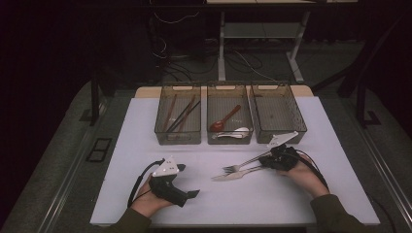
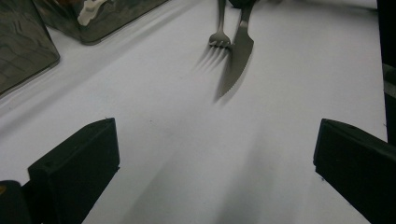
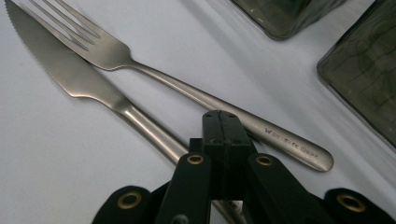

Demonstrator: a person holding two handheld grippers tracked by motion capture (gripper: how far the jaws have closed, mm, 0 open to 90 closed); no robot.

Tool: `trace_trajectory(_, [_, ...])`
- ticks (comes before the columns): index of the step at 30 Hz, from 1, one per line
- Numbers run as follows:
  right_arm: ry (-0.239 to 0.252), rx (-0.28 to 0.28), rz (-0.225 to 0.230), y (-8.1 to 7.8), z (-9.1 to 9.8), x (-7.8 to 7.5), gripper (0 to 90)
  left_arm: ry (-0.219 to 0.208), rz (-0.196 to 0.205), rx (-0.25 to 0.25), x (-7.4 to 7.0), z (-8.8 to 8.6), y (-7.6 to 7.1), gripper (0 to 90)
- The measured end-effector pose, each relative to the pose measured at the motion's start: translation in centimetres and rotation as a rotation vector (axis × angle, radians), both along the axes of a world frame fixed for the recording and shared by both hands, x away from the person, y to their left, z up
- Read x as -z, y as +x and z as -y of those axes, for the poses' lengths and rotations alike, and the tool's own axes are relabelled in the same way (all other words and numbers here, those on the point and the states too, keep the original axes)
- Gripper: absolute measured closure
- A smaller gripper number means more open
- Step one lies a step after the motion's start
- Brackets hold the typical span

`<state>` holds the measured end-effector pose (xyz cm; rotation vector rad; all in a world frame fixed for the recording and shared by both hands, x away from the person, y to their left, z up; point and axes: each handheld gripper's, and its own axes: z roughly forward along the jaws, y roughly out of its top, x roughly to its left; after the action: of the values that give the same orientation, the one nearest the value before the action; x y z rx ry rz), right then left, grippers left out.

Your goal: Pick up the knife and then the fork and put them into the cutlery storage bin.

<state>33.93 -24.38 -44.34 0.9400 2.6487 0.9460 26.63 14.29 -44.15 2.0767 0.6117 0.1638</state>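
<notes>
A steel fork (image 1: 238, 167) and a serrated knife (image 1: 233, 175) lie side by side on the white table, right of centre, tips pointing left. My right gripper (image 1: 266, 162) sits over their handle ends. In the right gripper view its jaws (image 3: 222, 126) are pressed together, above the knife (image 3: 79, 77) handle and beside the fork (image 3: 140, 65) handle, with nothing seen between them. My left gripper (image 1: 189, 180) rests on the table at front left, open and holding nothing. Its own view (image 2: 215, 158) looks toward the fork (image 2: 219, 39) and knife (image 2: 238, 56).
Three smoky clear bins stand in a row at the back of the table. The left bin (image 1: 160, 127) holds chopsticks, the middle bin (image 1: 210, 127) a red spoon and a white spoon, and the right bin (image 1: 297, 124) looks bare. Dark floor surrounds the table.
</notes>
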Motion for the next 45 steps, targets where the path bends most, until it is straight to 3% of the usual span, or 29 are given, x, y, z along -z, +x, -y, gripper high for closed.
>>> trace_trajectory(10, [-0.007,-0.051,-0.027,-0.6,0.2,-0.2,89.5,-0.003,-0.001,0.002,0.0,0.0,0.0,0.0])
trace_trajectory(29, [-0.044,-0.163,-0.085,-3.1,0.2,-0.7,89.5,-0.003,-0.001,0.005,-0.1,0.0,-0.1,0.0])
trace_trajectory(36, [-0.07,-0.215,-0.08,-3.8,0.1,-0.8,89.5,-0.002,-0.001,0.007,-0.1,0.0,0.0,0.0])
trace_trajectory(42, [-0.072,-0.208,-0.089,-3.9,0.1,-0.9,89.2,-0.002,0.0,0.01,-0.1,0.1,-0.1,0.0])
trace_trajectory(45, [-0.067,-0.174,-0.091,-3.8,0.2,-1.2,78.6,-0.005,0.0,0.009,-0.1,0.0,-0.1,0.0])
